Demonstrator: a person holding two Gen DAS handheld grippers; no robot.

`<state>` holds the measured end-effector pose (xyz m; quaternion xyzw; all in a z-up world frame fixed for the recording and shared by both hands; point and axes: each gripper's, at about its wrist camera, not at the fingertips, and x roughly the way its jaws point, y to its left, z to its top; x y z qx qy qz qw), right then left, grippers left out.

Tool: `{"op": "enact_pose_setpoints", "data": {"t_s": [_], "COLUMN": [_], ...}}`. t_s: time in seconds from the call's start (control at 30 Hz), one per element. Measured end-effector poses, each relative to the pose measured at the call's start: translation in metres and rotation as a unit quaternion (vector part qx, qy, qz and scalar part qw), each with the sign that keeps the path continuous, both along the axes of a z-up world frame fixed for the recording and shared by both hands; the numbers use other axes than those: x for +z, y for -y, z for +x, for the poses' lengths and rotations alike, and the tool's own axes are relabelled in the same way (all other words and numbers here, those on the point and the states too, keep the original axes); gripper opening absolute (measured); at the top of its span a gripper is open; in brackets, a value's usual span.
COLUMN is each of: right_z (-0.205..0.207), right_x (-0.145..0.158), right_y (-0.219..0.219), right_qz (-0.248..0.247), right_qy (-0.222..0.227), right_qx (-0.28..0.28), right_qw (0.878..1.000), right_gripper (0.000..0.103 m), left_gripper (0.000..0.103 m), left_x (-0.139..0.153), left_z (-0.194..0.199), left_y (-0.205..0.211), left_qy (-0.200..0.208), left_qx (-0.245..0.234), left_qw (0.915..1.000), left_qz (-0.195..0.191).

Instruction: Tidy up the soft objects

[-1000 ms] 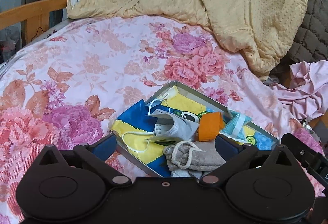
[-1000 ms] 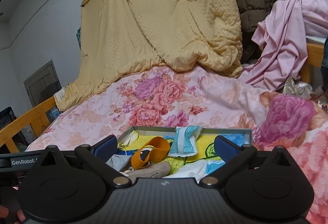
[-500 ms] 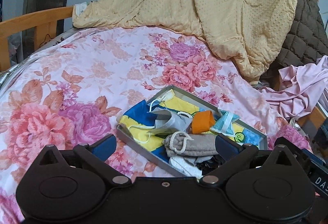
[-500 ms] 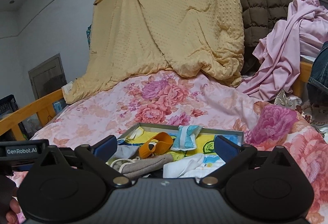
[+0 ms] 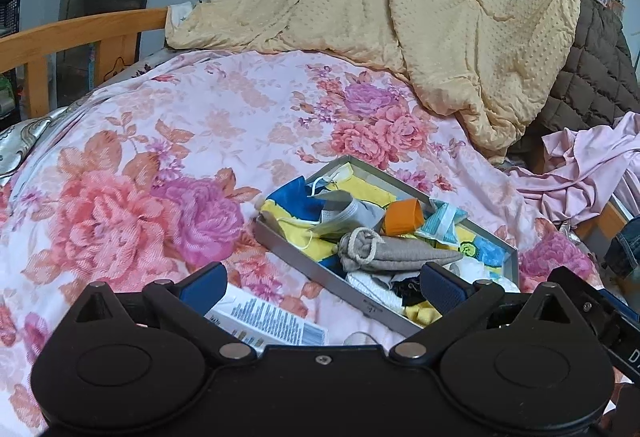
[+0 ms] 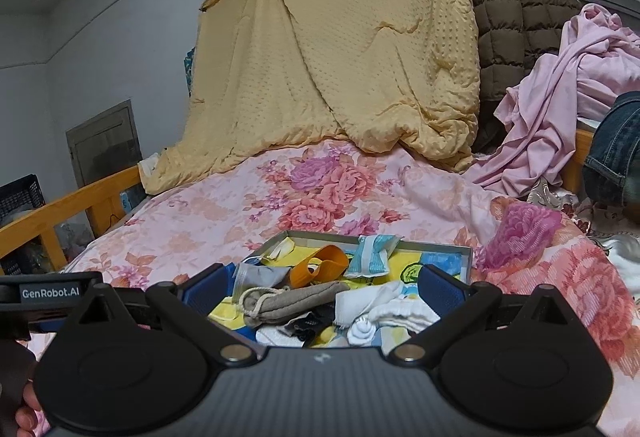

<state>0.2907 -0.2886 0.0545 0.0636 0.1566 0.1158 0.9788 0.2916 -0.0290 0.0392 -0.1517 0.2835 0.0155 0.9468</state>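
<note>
Left tongs [image 5: 322, 283] and right tongs [image 6: 322, 283] both spread wide, holding nothing. Grey tray [image 5: 296, 251] of soft items lies on the bed just beyond both, grey drawstring pouch [image 6: 288, 301] nearest the right tongs.

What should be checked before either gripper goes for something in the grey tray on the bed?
1. Left gripper open, holding nothing: ok.
2. Right gripper open, holding nothing: ok.
3. Tray resting on the floral bedspread: ok.
4. Grey drawstring pouch on top, nothing over it: ok.
5. Orange band clear of the pouch: cannot tell.
6. Printed box under the left gripper, outside the tray: ok.
</note>
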Motion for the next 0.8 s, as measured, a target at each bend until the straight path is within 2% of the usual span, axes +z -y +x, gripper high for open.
{"op": "enact_pose_setpoints", "data": {"t_s": [0.53, 0.8], "right_z": [-0.055, -0.080], "right_x": [-0.009, -0.014], "right_y": [-0.013, -0.018], "right_qz": [-0.015, -0.017], "right_qy": [0.000, -0.007], "right_qx": [0.010, 0.010], "right_qw": [1.000, 1.000], "right_gripper": [0.103, 0.103], "left_gripper": [0.102, 0.102], "left_x": [-0.003, -0.011], "left_z": [-0.058, -0.088], "left_y": [-0.006, -0.016], "left_qy": [0.028, 0.036], "left_qx": [-0.011, -0.002], "left_qw": [0.9994, 0.9992], "left_qz": [0.017, 0.018]}}
